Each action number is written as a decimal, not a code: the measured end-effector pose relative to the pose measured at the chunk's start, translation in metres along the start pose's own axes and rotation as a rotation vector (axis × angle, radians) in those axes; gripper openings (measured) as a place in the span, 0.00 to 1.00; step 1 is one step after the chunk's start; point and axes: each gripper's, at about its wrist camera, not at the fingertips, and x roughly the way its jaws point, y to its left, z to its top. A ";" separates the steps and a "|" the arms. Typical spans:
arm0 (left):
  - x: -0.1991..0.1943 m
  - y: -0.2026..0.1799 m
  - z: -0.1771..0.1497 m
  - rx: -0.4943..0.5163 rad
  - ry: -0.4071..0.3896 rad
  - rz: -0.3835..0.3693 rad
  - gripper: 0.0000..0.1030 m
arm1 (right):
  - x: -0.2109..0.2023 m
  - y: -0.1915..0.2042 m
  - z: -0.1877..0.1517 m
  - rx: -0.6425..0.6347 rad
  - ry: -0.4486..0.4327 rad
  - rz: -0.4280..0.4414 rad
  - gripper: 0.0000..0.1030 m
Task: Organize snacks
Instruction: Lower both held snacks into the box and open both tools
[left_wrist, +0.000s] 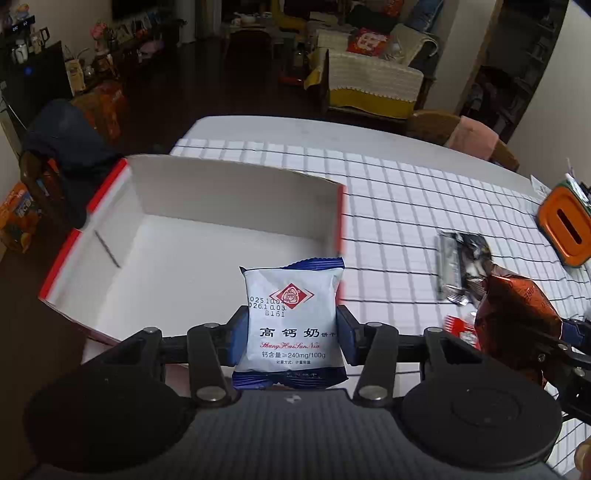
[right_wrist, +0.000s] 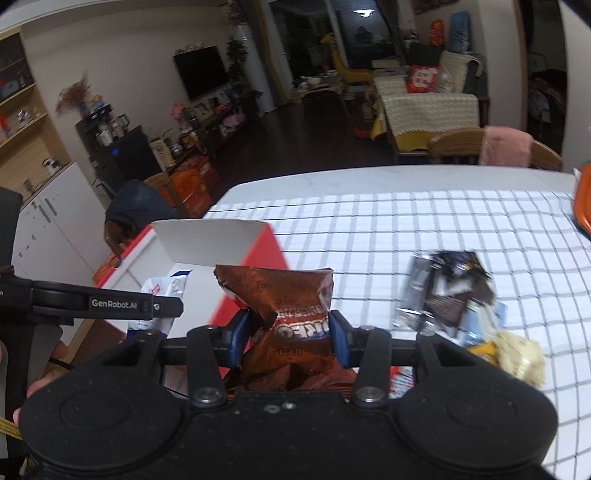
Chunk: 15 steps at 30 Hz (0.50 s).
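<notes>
1. Left wrist view: one white-and-blue biscuit packet (left_wrist: 291, 325), flat and pillow-shaped with crimped ends, clamped upright between the blue pads of the left gripper (left_wrist: 291, 338).
2. Behind the packet, one open cardboard box (left_wrist: 236, 192), white inside, red along the rims, nothing visible in it, set on the grid-patterned tablecloth (left_wrist: 424, 206).
3. To the right: one dark foil wrapper (left_wrist: 460, 266) lying on the cloth, one shiny brown Oreo bag (left_wrist: 517, 314) partly covering a red-and-white packet (left_wrist: 461, 328), one orange container (left_wrist: 565, 229) at the table edge.
4. Right wrist view: same crinkled Oreo bag (right_wrist: 284, 314) pinched, upside down, by the right gripper (right_wrist: 291, 338).
5. Left gripper arm (right_wrist: 110, 304) crossing at the left, blocking part of the box (right_wrist: 207, 240) and biscuit packet (right_wrist: 162, 291).
6. Right of the bag: dark wrapper (right_wrist: 447, 288) overlapping a small heap with one pale yellow packet (right_wrist: 521, 358).
</notes>
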 end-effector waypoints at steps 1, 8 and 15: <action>-0.001 0.008 0.003 0.000 -0.005 0.007 0.47 | 0.005 0.008 0.003 -0.012 0.001 0.005 0.43; 0.004 0.065 0.026 0.014 -0.013 0.041 0.47 | 0.041 0.057 0.021 -0.080 0.015 0.036 0.43; 0.027 0.101 0.039 0.085 0.020 0.066 0.47 | 0.088 0.100 0.034 -0.147 0.061 0.042 0.43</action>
